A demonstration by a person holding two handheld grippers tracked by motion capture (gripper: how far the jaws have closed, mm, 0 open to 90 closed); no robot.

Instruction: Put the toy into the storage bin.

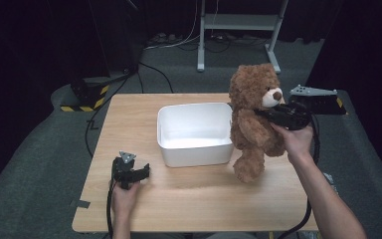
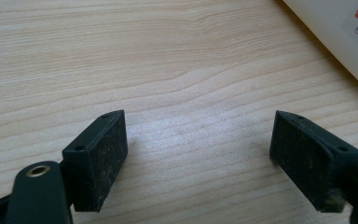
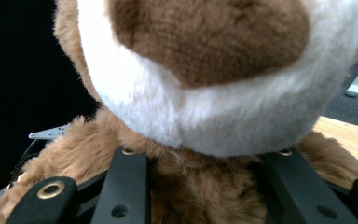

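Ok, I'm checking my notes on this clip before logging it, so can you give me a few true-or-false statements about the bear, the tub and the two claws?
1. The right claw grips the bear at the neck. True.
2. The bear lies inside the tub. False: it is held upright just right of the tub, outside it.
3. The left claw is open over bare table. True.
4. The tub holds a second toy. False: its inside looks empty.
5. The left claw touches the tub. False: it sits apart, near the tub's front left corner.
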